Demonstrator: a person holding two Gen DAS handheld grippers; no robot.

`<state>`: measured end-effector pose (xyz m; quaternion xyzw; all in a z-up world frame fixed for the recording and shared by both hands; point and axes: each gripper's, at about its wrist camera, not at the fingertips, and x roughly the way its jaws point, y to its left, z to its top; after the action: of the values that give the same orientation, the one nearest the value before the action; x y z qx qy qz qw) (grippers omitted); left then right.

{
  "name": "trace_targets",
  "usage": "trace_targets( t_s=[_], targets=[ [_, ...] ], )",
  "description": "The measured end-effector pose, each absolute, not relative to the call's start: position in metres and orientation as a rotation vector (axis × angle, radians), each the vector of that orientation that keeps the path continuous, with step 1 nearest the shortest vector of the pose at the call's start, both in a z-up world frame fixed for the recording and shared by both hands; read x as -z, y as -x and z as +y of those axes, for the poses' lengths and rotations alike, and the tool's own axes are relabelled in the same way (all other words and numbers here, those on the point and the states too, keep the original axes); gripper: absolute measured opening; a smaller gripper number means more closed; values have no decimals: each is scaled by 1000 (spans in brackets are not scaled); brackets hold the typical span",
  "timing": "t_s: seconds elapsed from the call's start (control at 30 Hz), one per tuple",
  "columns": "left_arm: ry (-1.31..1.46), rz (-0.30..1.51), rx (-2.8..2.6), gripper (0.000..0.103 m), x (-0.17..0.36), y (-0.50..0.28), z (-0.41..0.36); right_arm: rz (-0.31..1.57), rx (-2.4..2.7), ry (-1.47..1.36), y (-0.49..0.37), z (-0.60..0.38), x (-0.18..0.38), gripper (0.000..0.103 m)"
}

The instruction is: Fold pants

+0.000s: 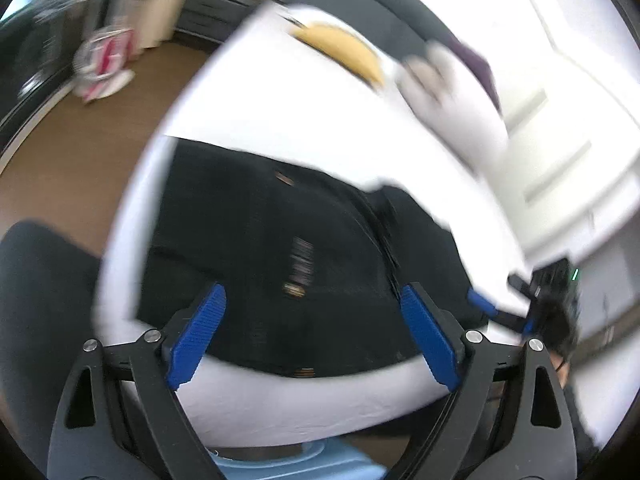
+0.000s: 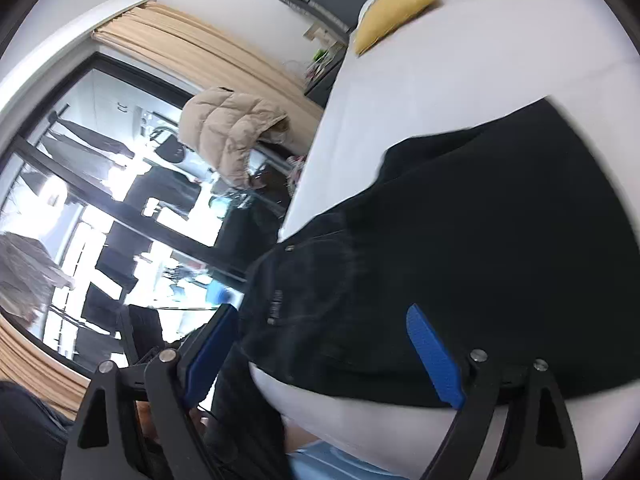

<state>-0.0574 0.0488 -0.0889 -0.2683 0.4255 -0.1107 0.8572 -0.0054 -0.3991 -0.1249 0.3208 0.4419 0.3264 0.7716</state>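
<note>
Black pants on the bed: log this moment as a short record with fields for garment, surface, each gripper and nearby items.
garment: black pants lying on the bed, folded at least once, part hanging over the near edge in the right wrist view
surface: white bed sheet
left gripper: jaws open, nothing between the pads, above the pants
right gripper: jaws open, over the pants, not gripping
nearby: yellow pillow at the far end; beige puffer jacket beside the bed

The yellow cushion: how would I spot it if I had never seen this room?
Start at the big white bed where the black pants lie. Look to its far end, well beyond the pants. The yellow cushion lies there, the only bright yellow thing on the white sheet.
</note>
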Motion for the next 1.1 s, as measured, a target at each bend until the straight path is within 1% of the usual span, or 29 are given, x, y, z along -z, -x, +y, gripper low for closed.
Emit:
trace_targets(
  t_s=[0.13, 0.33, 0.5, 0.53, 0.87, 0.93, 0.97, 1.0, 1.03, 1.1],
  targets=[
    [734, 891, 143, 90, 97, 76, 96, 973, -728, -709, -14, -376, 125, 88],
    [993, 965, 117, 90, 140, 86, 130, 969, -735, -764, -23, -368, 124, 86],
    [1101, 971, 123, 89, 167, 83, 143, 988, -745, -785, -24, -361, 127, 81],
    [1120, 975, 126, 88, 171, 81, 145, 998, -741, -791, -25, -361, 129, 80],
    [1294, 919, 125, 88, 203, 56, 141, 1028, -740, -875, -30, -369, 137, 80],
    [1315, 907, 128, 82, 203, 54, 143, 1048, -742, -871, -32, -366, 139, 80],
    [1317, 907, 131, 69, 203, 54, 143, 1059, -744, -864, -33, -364, 140, 80],
    [1317, 914, 138, 54, 204, 53, 144, 1072, -744, -855, -34, -361, 141, 80],
    [1318, 924, 138, 49, 205, 54, 146, 1082, -743, -850, -36, -359, 142, 80],
    [1320, 940, 137, 30, 209, 53, 145, 1101, -740, -839, -39, -356, 142, 80]
  ],
)
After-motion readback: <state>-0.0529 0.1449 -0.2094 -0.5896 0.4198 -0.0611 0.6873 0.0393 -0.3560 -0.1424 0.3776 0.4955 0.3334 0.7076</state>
